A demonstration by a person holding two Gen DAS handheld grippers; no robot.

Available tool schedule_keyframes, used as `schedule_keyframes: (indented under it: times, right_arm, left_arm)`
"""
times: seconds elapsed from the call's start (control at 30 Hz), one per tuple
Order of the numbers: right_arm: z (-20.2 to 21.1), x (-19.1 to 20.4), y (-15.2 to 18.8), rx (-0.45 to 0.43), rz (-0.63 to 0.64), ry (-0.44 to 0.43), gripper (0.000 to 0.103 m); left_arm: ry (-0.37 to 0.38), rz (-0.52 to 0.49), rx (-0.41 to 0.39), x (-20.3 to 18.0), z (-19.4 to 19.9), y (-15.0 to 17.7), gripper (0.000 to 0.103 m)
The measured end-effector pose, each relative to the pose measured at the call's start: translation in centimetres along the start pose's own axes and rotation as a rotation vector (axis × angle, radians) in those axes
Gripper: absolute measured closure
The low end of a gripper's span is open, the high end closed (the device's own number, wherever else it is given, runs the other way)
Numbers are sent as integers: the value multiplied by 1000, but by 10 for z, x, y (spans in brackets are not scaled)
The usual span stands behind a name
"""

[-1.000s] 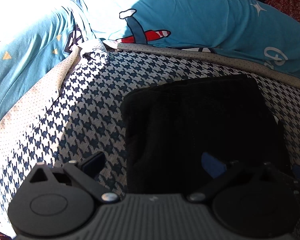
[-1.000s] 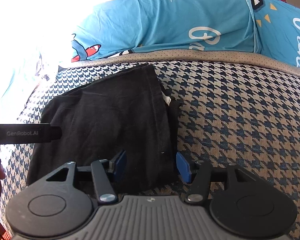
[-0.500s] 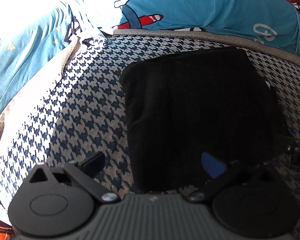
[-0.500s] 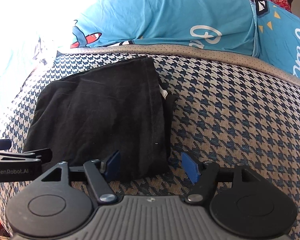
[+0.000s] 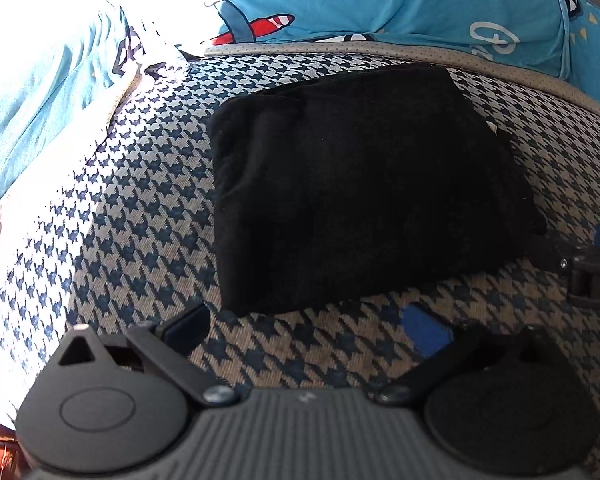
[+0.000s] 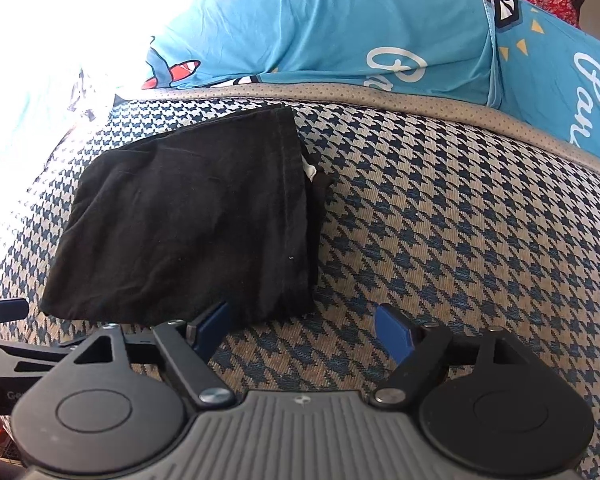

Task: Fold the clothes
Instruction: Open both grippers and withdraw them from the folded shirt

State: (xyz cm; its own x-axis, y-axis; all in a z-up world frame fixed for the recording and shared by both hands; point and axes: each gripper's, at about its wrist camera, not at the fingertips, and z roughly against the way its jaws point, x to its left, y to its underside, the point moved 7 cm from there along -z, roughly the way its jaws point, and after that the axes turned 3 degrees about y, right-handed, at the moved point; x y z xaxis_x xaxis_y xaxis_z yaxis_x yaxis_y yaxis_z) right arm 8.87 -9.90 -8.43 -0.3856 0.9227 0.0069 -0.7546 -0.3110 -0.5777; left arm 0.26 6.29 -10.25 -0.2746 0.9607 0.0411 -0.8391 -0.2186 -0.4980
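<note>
- Now that both claws have let go and drawn back, the black cotton garment (image 6: 188,224) lies folded into a thick, roughly square bundle on the houndstooth blue-and-beige bed cover (image 6: 440,240), nobody holding it.
- A second ago the right claw (image 6: 302,330) straddled the bundle's near right corner with its blue pads close together; now the jaws are opening, the pads stand well apart, and only patterned cover shows between them. The bundle's near edge sits just beyond the left pad.
- The left claw (image 5: 306,326) has slid back too. Earlier its pads sat over the black cloth; now they hover wide above bare cover, just short of the bundle's front edge, gripping nothing.
- In the left wrist view the other claw's black body peeks in at the right edge, beside the bundle's right corner.
- The bundle keeps its shape without help: edges fairly square, a small white tag (image 6: 309,168) poking from the layered right side, a slight bulge along the left fold.
- Behind it, bright blue cartoon-print pillows (image 6: 320,36) line the head of the bed, well apart from the cloth.
- To my eye this fold is done, or very nearly; the release reads as the finish of the step, with perhaps a last pat or a move to another garment to come.
</note>
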Motion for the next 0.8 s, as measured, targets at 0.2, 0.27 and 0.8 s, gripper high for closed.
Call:
schedule_keyframes:
  times: [0.2, 0.27, 0.8]
  right_arm:
    - [3, -10, 10, 18, -16, -6, 24]
    - [5, -11, 13, 24, -18, -11, 24]
    - [29, -4, 20, -2, -14, -12, 23]
  left_arm:
    - [-16, -14, -15, -11, 6, 4, 0]
    - [-15, -6, -23, -13, 10, 4, 0]
    - [-5, 103, -28, -8, 28, 22, 0]
